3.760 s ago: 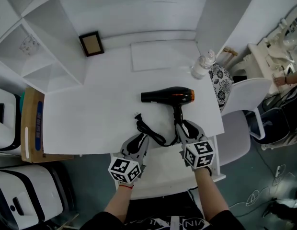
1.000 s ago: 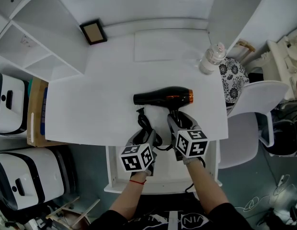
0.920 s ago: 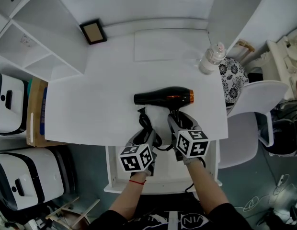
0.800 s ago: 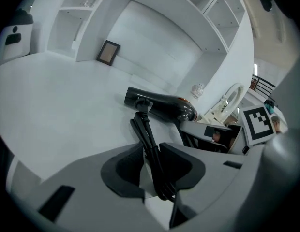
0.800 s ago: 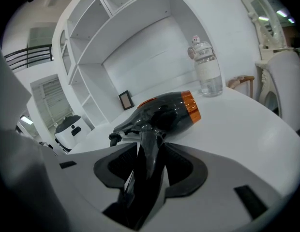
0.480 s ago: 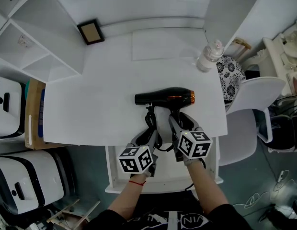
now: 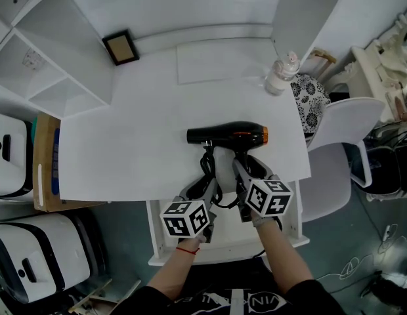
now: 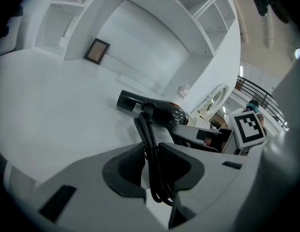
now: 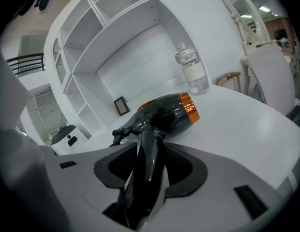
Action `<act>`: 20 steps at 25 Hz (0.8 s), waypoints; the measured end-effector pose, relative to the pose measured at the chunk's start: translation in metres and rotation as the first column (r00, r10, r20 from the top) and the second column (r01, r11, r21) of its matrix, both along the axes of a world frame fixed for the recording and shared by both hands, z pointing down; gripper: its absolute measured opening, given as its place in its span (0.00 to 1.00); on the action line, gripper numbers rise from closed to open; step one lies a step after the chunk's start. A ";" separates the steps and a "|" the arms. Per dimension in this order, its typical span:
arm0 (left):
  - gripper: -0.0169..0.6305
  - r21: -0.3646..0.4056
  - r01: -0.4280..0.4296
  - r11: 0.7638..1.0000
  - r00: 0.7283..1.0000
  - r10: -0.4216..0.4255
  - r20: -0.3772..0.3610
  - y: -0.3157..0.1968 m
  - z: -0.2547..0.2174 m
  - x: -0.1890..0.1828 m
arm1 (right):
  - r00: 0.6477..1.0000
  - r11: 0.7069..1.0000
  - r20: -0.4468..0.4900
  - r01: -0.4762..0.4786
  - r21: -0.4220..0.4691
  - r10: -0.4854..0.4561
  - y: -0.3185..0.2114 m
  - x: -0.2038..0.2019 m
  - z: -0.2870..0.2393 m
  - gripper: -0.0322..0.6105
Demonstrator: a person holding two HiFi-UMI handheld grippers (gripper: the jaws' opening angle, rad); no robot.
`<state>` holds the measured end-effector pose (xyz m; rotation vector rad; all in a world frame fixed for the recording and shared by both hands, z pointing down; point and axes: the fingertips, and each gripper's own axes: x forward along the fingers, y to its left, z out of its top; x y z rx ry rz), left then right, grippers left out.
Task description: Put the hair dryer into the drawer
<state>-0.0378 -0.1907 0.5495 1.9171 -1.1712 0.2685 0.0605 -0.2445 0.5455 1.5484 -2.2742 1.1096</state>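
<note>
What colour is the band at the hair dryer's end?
Orange; the band shows best in the right gripper view.

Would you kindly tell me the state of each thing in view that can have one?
Black hair dryer with orange ring: lying on the white desk, handle gripped.
Bundled black power cord: gripped.
Left gripper: shut on the cord; jaws have just been closing.
Right gripper: shut on the dryer's handle.
White drawer: pulled open.
Clear plastic bottle: upright.
</note>
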 end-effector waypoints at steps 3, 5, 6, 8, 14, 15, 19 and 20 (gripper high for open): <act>0.18 -0.005 -0.017 1.000 1.000 0.017 -0.004 0.006 0.003 -0.001 | 1.000 1.000 -0.007 -0.004 -0.006 0.004 0.007 -0.001 0.003 0.32; 0.17 -0.002 -0.022 1.000 1.000 0.022 -0.012 0.008 0.001 -0.002 | 1.000 1.000 0.015 -0.016 -0.012 0.016 0.011 -0.001 0.002 0.32; 0.17 0.002 -0.025 1.000 1.000 0.025 -0.017 0.009 0.000 -0.001 | 0.999 1.000 0.030 -0.025 -0.015 0.026 0.012 0.000 0.002 0.32; 0.17 0.010 -0.036 0.999 0.999 0.036 -0.028 0.009 -0.003 0.000 | 0.997 0.999 0.063 -0.047 -0.020 0.048 0.014 0.002 0.000 0.32; 0.17 0.035 -0.085 0.996 0.994 0.087 -0.061 0.016 -0.008 0.005 | 0.980 0.992 0.154 -0.122 -0.022 0.124 0.024 0.006 -0.005 0.32; 0.17 0.040 -0.094 0.995 0.993 0.097 -0.067 0.017 -0.009 0.006 | 0.977 0.991 0.164 -0.133 -0.021 0.135 0.026 0.007 -0.005 0.32; 0.17 0.061 -0.132 0.989 0.987 0.137 -0.082 0.026 -0.012 0.013 | 0.966 0.986 0.195 -0.167 -0.024 0.169 0.037 0.012 -0.007 0.32; 0.17 0.064 -0.143 0.988 0.985 0.148 -0.083 0.029 -0.012 0.016 | 0.963 0.984 0.203 -0.174 -0.026 0.175 0.041 0.014 -0.007 0.32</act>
